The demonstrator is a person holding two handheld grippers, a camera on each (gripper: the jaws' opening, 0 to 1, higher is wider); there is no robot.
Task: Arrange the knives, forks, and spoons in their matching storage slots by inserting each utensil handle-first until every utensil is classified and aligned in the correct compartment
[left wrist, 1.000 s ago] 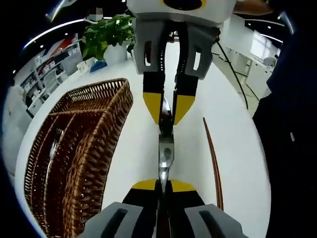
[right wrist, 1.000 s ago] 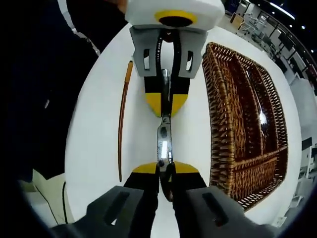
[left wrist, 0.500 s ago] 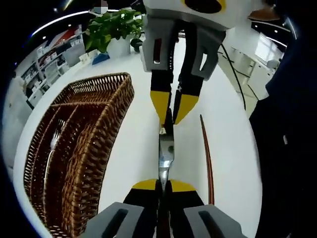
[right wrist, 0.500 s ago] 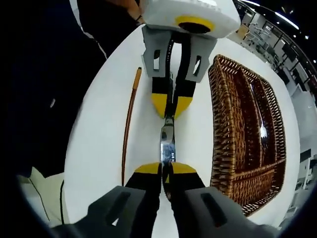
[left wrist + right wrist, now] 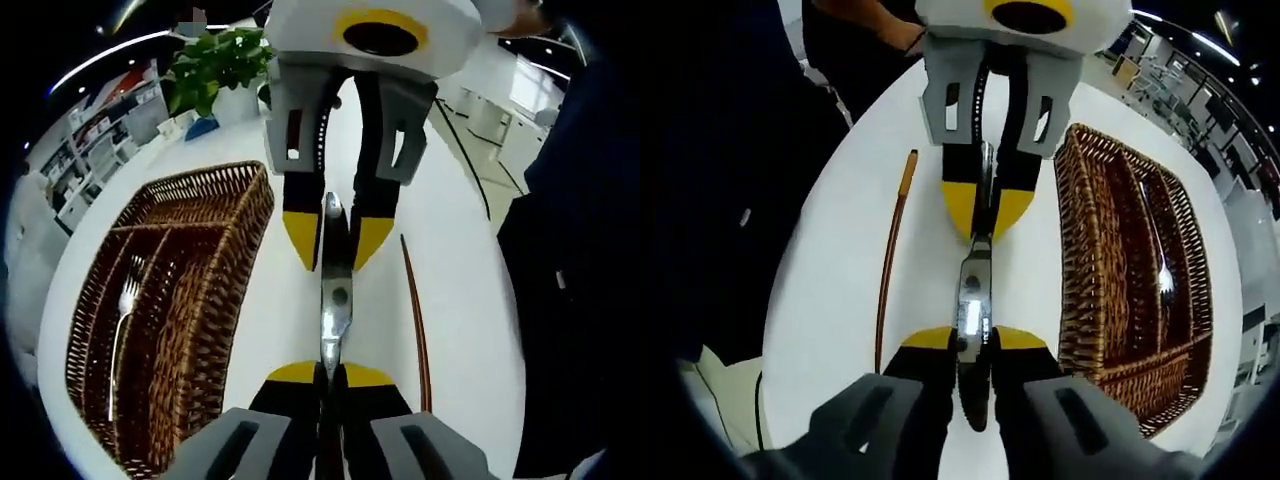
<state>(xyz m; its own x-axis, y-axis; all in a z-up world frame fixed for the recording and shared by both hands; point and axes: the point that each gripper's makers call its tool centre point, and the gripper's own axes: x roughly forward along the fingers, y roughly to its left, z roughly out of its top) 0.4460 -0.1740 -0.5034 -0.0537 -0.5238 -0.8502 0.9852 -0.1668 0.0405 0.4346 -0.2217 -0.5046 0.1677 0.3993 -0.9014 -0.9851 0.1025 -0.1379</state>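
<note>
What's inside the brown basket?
The basket has long slots. A fork lies in one slot in the left gripper view. Something shiny shows in a slot in the right gripper view. The weave hides the rest.

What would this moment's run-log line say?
left tool: shut on shiny metal utensil | right tool: shut on utensil | brown wicker tray: holds fork
</note>
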